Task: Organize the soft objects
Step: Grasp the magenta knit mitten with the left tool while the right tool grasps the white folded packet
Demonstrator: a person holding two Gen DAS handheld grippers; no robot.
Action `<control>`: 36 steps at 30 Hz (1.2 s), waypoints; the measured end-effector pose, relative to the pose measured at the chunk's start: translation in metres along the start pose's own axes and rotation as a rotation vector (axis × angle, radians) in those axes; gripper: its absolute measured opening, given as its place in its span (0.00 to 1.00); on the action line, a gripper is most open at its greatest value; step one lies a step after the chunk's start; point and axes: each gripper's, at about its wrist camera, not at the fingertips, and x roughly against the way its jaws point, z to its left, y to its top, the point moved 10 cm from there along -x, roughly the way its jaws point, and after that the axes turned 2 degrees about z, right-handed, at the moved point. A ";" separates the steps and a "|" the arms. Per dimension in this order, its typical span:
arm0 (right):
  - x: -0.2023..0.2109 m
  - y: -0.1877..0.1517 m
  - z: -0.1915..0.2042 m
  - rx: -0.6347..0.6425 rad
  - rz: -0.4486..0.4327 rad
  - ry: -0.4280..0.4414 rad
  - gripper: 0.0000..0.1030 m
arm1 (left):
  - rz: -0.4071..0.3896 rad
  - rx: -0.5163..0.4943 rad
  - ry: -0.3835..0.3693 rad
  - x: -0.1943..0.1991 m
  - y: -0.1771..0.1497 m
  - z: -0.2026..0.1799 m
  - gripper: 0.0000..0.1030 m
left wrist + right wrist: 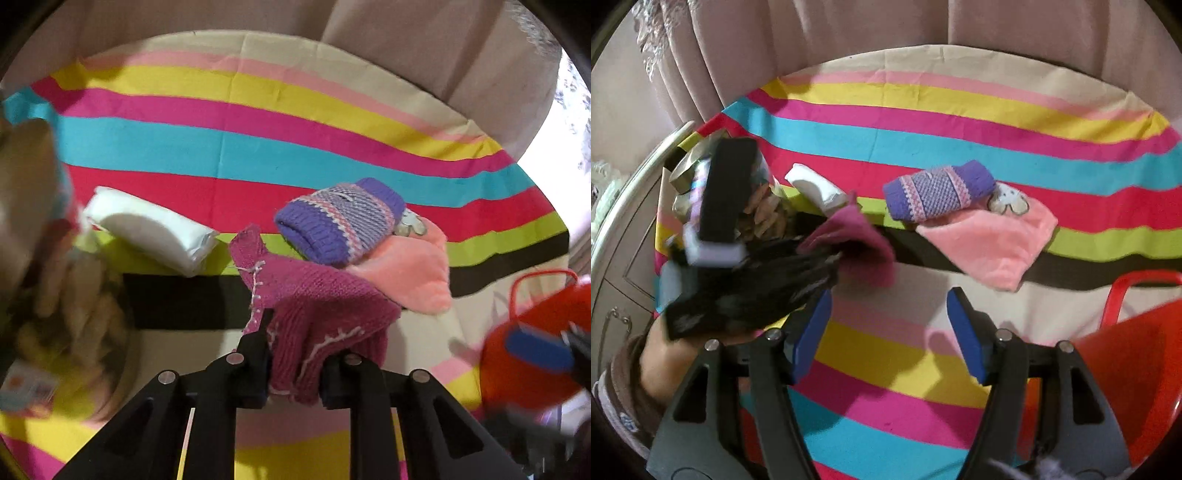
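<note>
Left gripper clamps magenta knit. Right gripper open, empty, above striped cloth. Purple knit touches pink cloth.

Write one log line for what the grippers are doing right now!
left gripper: shut on magenta knit | right gripper: open, empty | red basket: beside right gripper

Your desk wears a striped cloth. On it lie a pink towel, a white packet and a red basket.
</note>
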 end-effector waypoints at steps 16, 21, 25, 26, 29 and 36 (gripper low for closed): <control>-0.071 0.054 0.019 0.288 0.068 -0.068 0.66 | -0.105 0.023 0.032 0.066 -0.023 0.014 0.19; -0.103 0.065 0.051 0.436 0.052 -0.012 0.66 | -0.130 0.022 0.037 0.085 -0.026 0.021 0.19; -0.119 0.075 0.071 0.486 0.020 0.045 0.66 | -0.135 0.047 0.024 0.096 -0.037 0.027 0.19; -0.126 0.075 0.074 0.502 0.026 0.047 0.66 | -0.138 0.052 0.022 0.098 -0.040 0.029 0.19; -0.144 0.071 0.086 0.570 0.054 0.043 0.66 | -0.144 0.074 0.012 0.106 -0.047 0.037 0.19; -0.168 0.081 0.099 0.622 0.057 0.054 0.64 | -0.177 0.114 0.025 0.123 -0.067 0.054 0.19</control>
